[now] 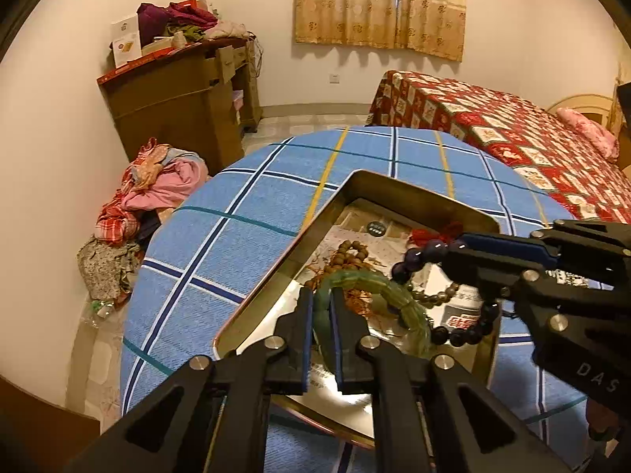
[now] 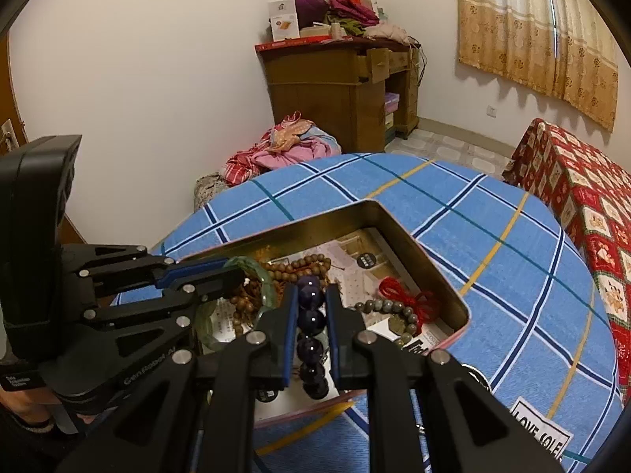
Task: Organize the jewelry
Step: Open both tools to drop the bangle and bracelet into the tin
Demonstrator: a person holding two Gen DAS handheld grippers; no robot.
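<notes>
Jewelry, two bracelets held over the metal tin (image 1: 357, 181): our left gripper (image 1: 321, 307) clamps the green bracelet (image 1: 378, 287), our right gripper (image 2: 309, 303) the dark purple bead bracelet (image 2: 311, 319). Beyond, inside the tin, we list brown wooden beads (image 2: 299, 266), red cord (image 2: 398, 289); farther, blue checked tablecloth (image 1: 244, 205)

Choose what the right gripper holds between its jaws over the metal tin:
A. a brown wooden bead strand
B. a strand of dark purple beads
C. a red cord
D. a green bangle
B: in the right wrist view the right gripper is closed on the dark purple beads; the green bangle is in the left gripper.
</notes>
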